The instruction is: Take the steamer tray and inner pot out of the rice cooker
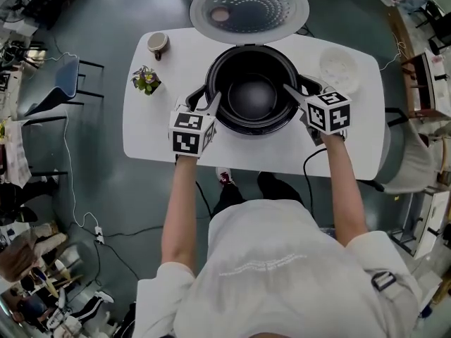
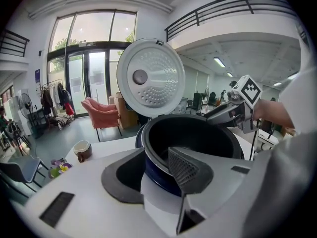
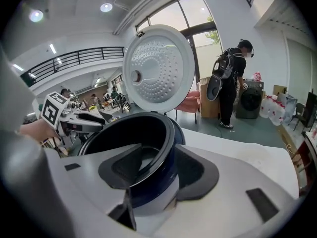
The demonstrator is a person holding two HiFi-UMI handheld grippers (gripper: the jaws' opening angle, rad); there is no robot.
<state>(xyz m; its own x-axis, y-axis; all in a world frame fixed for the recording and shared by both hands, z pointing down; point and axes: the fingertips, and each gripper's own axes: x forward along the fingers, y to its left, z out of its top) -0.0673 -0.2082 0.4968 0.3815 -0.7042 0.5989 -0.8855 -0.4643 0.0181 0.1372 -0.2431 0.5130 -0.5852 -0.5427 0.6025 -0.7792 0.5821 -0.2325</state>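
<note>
Grey floor (image 1: pixel 106 189), open hall with tall windows behind; one white round-cornered table (image 1: pixel 162 129) bearing the items below.

1. Rice cooker (image 1: pixel 252 128), centre of the table. Lid (image 1: pixel 249 5) is swung fully up and back, its dimpled inner face showing.
2. Inner pot (image 1: pixel 252 94), black, seated in the cooker. Its glossy bottom is in plain view, and its rim stands just above the dark blue cooker wall.
3. White steamer tray (image 1: pixel 340 67), shallow and round, out of the cooker. It lies on the table just beside the cooker's right side.
4. Mug (image 1: pixel 157 44), near the table's far left corner; contents cannot be made out.
5. Small pot of flowers (image 1: pixel 146 79), near the mug, left of the cooker.

Left gripper (image 1: pixel 206 101) (image 2: pixel 156 152): at the pot's left rim, angled downward. One jaw is inside the pot and the other outside the cooker wall. The jaws stand apart, with the rim between them and not clamped.

Right gripper (image 1: pixel 303 90) (image 3: pixel 161 150): at the opposite rim, angled downward the same way. One jaw is inside and one outside, spread and astride the rim without pinching it.

Arms: both forearms are bare and reach forward from short white sleeves, roughly parallel, one to each side of the cooker.
</note>
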